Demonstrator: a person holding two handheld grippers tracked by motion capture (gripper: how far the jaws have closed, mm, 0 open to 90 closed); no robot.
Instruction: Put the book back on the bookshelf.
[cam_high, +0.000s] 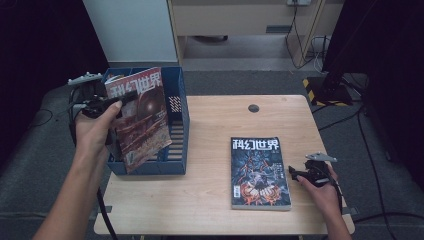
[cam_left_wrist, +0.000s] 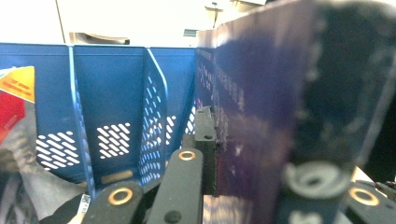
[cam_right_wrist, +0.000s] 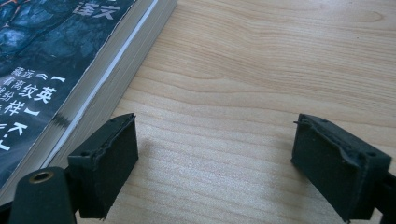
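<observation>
My left gripper (cam_high: 125, 98) is shut on the top edge of a magazine with a reddish cover (cam_high: 142, 120), holding it tilted over a blue file rack (cam_high: 176, 90) at the table's left. In the left gripper view the magazine's dark back (cam_left_wrist: 261, 79) is pinched between the jaws of the left gripper (cam_left_wrist: 252, 140), with the rack's slotted dividers (cam_left_wrist: 154, 121) behind. A second magazine with a dark blue cover (cam_high: 259, 172) lies flat on the table. My right gripper (cam_high: 294, 174) rests open beside its right edge. The right gripper (cam_right_wrist: 215, 158) has bare wood between its pads, and the magazine's page edge (cam_right_wrist: 107, 70) is to the left.
Another magazine (cam_high: 115, 77) stands in the rack's far-left slot, its red and orange cover (cam_left_wrist: 14, 93) visible beside my left gripper. The wooden table (cam_high: 210, 125) has a round cable hole (cam_high: 254, 108) at the back. Grey carpet and cables surround the table.
</observation>
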